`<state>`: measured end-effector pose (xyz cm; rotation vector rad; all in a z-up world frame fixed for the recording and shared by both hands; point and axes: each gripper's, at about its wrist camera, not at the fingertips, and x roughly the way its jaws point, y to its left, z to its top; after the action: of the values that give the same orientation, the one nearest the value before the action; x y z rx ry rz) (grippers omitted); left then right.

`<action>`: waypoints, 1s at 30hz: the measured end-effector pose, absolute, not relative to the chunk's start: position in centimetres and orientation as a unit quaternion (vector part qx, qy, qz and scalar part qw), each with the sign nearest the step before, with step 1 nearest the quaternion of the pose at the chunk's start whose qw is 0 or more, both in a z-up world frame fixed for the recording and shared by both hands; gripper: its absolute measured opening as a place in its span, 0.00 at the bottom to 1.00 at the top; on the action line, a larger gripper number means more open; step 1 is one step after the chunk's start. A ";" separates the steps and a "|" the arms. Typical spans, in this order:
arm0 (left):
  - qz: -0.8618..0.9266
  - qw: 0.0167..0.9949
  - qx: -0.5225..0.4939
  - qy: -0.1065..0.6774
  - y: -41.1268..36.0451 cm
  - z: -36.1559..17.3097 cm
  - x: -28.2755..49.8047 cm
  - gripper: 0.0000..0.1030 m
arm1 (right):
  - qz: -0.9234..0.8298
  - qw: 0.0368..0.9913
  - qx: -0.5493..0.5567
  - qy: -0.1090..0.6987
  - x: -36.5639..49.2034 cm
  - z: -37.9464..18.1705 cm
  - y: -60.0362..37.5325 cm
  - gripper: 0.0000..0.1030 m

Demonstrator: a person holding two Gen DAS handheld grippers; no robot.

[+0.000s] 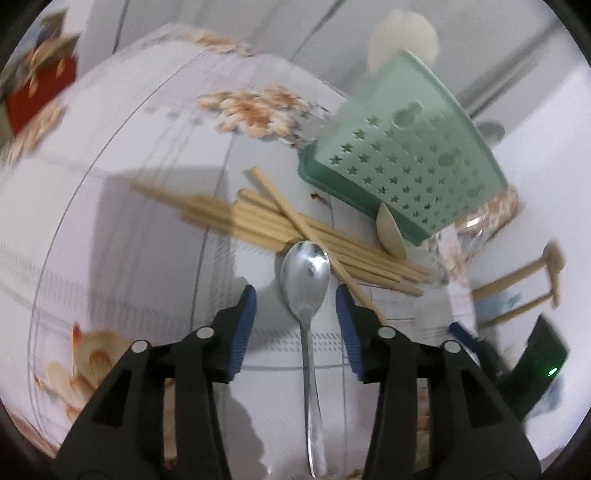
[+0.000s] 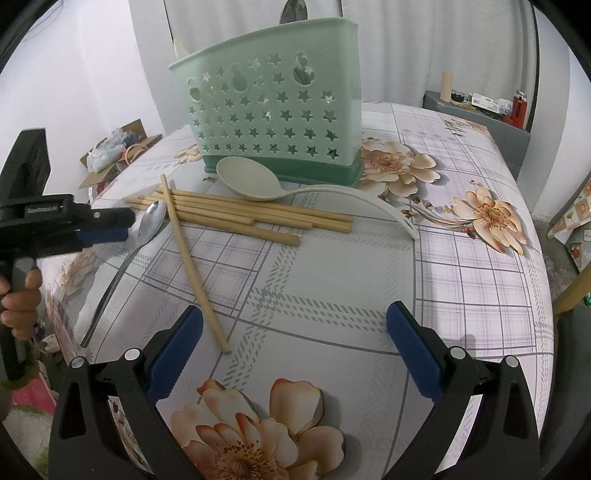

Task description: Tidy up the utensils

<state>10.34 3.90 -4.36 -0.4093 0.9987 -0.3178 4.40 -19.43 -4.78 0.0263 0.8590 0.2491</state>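
A metal spoon [image 1: 306,273] lies on the flowered tablecloth with its bowl against a bundle of wooden chopsticks [image 1: 258,221]. My left gripper [image 1: 295,291] is open, one blue pad on each side of the spoon's bowl and neither touching it. In the right wrist view the same spoon [image 2: 149,221] and left gripper [image 2: 110,225] sit at the left. One chopstick [image 2: 192,269] lies across the others [image 2: 240,210]. A beige ladle [image 2: 251,181] rests before the green star-holed holder [image 2: 273,114]. My right gripper [image 2: 295,312] stands wide open over bare cloth, holding nothing.
A spoon [image 2: 293,11] stands inside the holder. A person's hand [image 2: 20,306] grips the left tool's handle. An open cardboard box [image 2: 118,147] sits beyond the table's left edge, and a grey shelf [image 2: 480,110] with small items at the back right.
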 end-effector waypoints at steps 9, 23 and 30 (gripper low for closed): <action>-0.137 0.879 -0.043 0.454 0.5 -4.0 11.4 0.40 | 0.121 0.902 0.013 0.415 4.4 -4.8 -19.4 0.94; -0.133 0.884 -0.048 0.446 0.3 -3.6 9.7 0.01 | 0.121 0.902 0.013 0.415 4.4 -4.8 -19.4 0.94; -0.118 0.892 -0.085 0.428 2.4 -2.6 8.1 0.00 | 0.126 0.900 0.021 0.417 4.5 -4.2 -19.7 0.94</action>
<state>8.05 2.40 -2.60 -0.1771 0.8882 -0.2450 4.55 -19.68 -4.17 0.0443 0.8631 0.2617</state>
